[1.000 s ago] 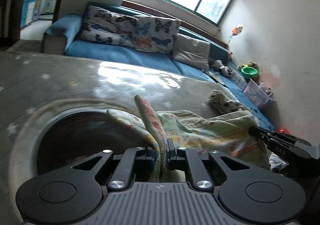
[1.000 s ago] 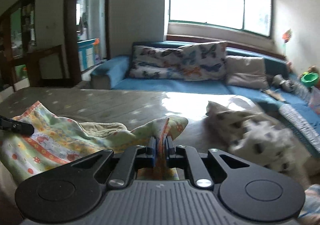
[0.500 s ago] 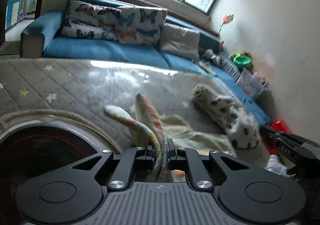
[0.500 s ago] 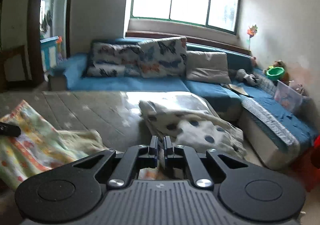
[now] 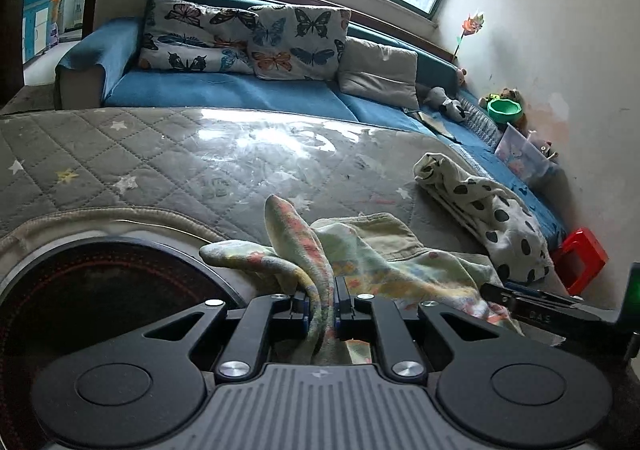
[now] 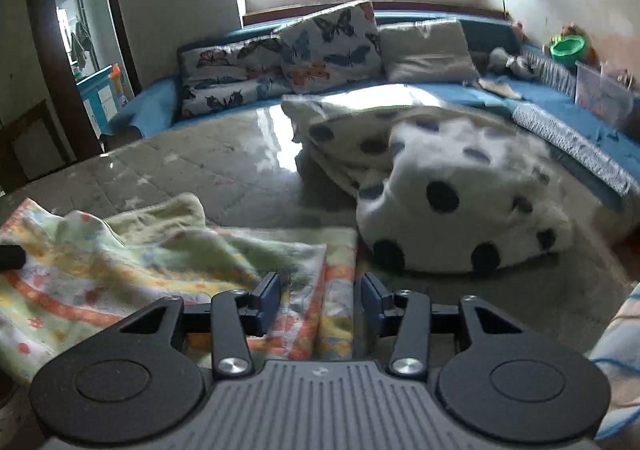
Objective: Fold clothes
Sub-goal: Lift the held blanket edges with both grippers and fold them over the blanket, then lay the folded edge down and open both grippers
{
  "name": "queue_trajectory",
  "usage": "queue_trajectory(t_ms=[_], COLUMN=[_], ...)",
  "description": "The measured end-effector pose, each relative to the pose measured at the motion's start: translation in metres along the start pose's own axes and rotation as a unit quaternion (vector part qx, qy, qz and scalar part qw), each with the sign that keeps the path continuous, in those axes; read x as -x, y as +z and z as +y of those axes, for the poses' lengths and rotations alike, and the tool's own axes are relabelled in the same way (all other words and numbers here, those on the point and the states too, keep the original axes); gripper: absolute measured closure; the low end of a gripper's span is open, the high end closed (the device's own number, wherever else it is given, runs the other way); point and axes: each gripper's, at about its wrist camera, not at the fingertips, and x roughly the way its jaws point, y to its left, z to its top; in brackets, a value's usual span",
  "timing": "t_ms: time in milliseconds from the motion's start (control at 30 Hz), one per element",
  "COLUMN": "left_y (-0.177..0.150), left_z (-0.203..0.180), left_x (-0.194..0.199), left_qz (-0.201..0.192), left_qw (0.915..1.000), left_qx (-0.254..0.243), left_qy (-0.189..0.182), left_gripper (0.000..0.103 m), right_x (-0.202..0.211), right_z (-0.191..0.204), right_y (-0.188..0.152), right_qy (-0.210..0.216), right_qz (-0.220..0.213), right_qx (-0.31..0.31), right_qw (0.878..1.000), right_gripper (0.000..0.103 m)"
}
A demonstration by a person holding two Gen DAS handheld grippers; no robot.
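One garment (image 5: 372,250) corner stands upright in left tool (image 5: 321,304).

spotted garment (image 6: 460,186) blurred, striped cloth (image 6: 616,342) cut off

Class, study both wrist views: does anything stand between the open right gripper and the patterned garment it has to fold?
Nothing visible does. The right gripper is open with the patterned garment lying directly between and ahead of its fingers. The polka-dot garment lies off to the right, clear of that gap. The left gripper is shut on the same patterned garment.
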Motion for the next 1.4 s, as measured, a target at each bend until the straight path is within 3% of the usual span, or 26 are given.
queue_trajectory(t_ms=[67,133,300,433,567,767,867,967,1033,1067,1200,1400], left_y=[0.0,0.0,0.006,0.014,0.015,0.004,-0.002,-0.003,-0.003,-0.003,-0.007,-0.026], left_z=[0.0,-0.001,-0.013,-0.027,-0.044,-0.058,-0.056,-0.05,-0.046,-0.045,-0.046,-0.056], left_x=[-0.001,-0.001,0.007,0.007,-0.001,-0.031,-0.037,-0.036,-0.033,-0.03,-0.017,-0.015], left_qz=[0.001,0.001,-0.011,-0.014,-0.014,0.023,0.029,0.03,0.029,0.026,0.015,0.022], left_qw=[1.0,1.0,0.9997,0.9991,0.9985,0.9987,0.9989,0.9991,0.9992,0.9993,0.999,0.9957], left_qx=[-0.002,-0.003,-0.017,-0.019,-0.025,-0.024,-0.03,-0.028,-0.025,-0.026,-0.043,-0.089], left_qy=[0.002,0.002,-0.009,-0.034,-0.046,-0.039,-0.022,-0.014,-0.006,-0.004,-0.001,0.01], left_gripper=[0.091,0.091,0.092,0.092,0.091,0.087,0.072,0.066,0.058,0.058,0.058,0.057], right_x=[-0.006,-0.005,0.017,0.047,0.064,0.051,0.041,0.043,0.05,0.052,0.057,0.054], right_z=[0.0,0.003,0.015,0.013,0.002,-0.022,-0.027,-0.027,-0.019,-0.015,0.008,0.023], right_y=[-0.003,-0.004,0.007,0.031,0.046,0.033,0.021,0.017,0.014,0.013,0.004,-0.01], right_qy=[0.004,0.012,-0.002,-0.031,-0.063,-0.1,-0.113,-0.11,-0.1,-0.094,-0.048,-0.028], right_qz=[0.003,0.004,-0.014,-0.062,-0.083,-0.05,-0.033,-0.038,-0.05,-0.054,-0.05,-0.041], right_qx=[-0.005,-0.002,0.043,0.073,0.094,0.088,0.09,0.079,0.083,0.086,0.104,0.104], right_qw=[1.0,1.0,0.999,0.995,0.99,0.99,0.989,0.99,0.99,0.99,0.992,0.993], right_gripper=[0.063,0.093,0.095,0.095,0.095,0.093,0.089,0.086,0.069,0.066,0.063,0.06])
